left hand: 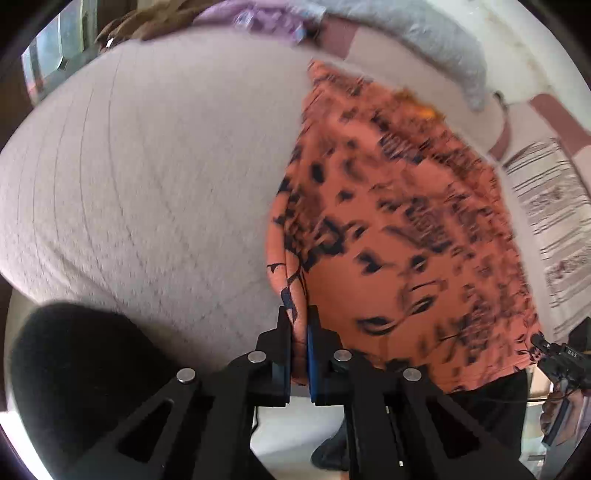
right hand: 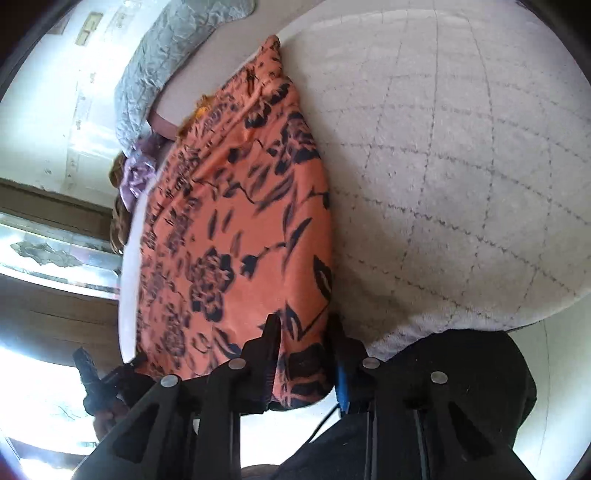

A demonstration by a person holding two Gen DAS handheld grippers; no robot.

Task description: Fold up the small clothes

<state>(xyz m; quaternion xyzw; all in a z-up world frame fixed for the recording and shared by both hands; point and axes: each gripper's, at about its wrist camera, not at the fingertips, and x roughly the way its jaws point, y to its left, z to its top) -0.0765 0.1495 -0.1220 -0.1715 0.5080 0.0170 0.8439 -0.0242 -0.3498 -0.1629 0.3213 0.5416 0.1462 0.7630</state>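
So the orange garment (left hand: 399, 229) with the dark floral print is lying spread out on the bed, its long axis running from the near edge away toward the pillows, and the near hem is hanging just over the edge of the bed. The left claw (left hand: 300, 317) is pinching a bunched fold at the near left corner, jaws nearly together with the cloth squeezed between the pads. The right claw (right hand: 304, 325) is gripping the other near corner (right hand: 299, 369), jaws clenched on a thicker wad of fabric, so they're standing a bit further apart. Under it all is a pale quilted blanket (left hand: 147, 177) with stitched lines, taking up most of the bed. Further back a grey pillow (left hand: 436, 44) is lying along the far edge, and some purple cloth (left hand: 258, 16) is bunched up near it. A striped rug (left hand: 546, 206) is showing on the floor off to one side. Dark clothing of the person (right hand: 461, 369) is filling the bottom of both views.
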